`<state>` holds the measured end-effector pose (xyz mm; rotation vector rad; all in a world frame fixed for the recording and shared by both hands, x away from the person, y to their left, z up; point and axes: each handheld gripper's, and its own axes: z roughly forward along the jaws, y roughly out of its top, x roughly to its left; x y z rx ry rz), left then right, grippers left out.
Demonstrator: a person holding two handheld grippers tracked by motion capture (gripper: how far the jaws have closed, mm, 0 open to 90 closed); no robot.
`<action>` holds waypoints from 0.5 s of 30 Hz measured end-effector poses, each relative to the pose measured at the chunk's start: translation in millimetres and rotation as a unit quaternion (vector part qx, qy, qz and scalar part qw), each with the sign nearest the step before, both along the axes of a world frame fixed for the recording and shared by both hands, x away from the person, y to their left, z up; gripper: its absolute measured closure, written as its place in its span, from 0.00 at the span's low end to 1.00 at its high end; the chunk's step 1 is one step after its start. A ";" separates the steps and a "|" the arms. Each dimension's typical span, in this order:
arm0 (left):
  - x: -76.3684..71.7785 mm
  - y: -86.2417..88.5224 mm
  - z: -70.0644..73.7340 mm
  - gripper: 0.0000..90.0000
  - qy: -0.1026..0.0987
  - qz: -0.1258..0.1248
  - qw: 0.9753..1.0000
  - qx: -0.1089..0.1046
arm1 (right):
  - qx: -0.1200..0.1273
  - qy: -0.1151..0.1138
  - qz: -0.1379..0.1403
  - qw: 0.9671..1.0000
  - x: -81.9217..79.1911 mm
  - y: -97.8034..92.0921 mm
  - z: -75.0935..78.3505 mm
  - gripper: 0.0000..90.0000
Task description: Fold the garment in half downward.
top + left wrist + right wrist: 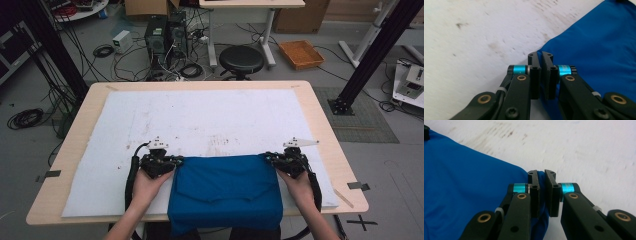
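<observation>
Item: blue cloth (225, 187), folded, at the 6 o'clock edge of the white mat (210, 115); its near hem hangs over the table (325, 125) edge.

Left gripper (159, 163): at the cloth's 10 o'clock corner, jaws clenched on the fabric; in the left gripper view (540, 56) the corner sits pinched between the jaws.

Right gripper (289, 161): at the cloth's 2 o'clock corner, jaws clenched on the fabric; the right gripper view (541, 175) shows blue cloth (469, 185) nipped between them.

Surroundings: stool (241, 60) at 12 o'clock beyond the table; orange tray (301, 54) on the floor at 1 o'clock.
</observation>
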<state>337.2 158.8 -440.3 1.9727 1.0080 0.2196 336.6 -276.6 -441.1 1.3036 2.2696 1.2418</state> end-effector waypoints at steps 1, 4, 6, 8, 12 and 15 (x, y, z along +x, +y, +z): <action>3.8 0.4 2.3 0.95 -0.004 0.005 1.000 0.000 | 0.000 -0.005 -0.002 1.000 3.9 0.6 1.5 0.93; 19.0 1.1 9.0 0.95 -0.016 0.011 1.000 0.013 | 0.011 -0.005 -0.010 1.000 16.7 2.6 6.9 0.93; 29.4 0.5 12.7 0.95 -0.028 0.010 0.999 0.022 | 0.020 -0.004 -0.015 1.000 27.1 3.1 9.7 0.93; 40.5 0.3 16.0 0.95 -0.038 0.009 0.999 0.035 | 0.017 -0.006 -0.017 1.000 38.9 5.4 13.3 0.93; 61.8 2.7 18.4 0.95 -0.037 0.015 0.998 0.042 | 0.000 -0.010 -0.019 1.000 57.0 11.4 16.7 0.93; 74.3 5.6 15.0 0.95 -0.029 0.024 0.998 0.049 | -0.013 -0.021 -0.015 1.000 68.7 15.8 18.1 0.93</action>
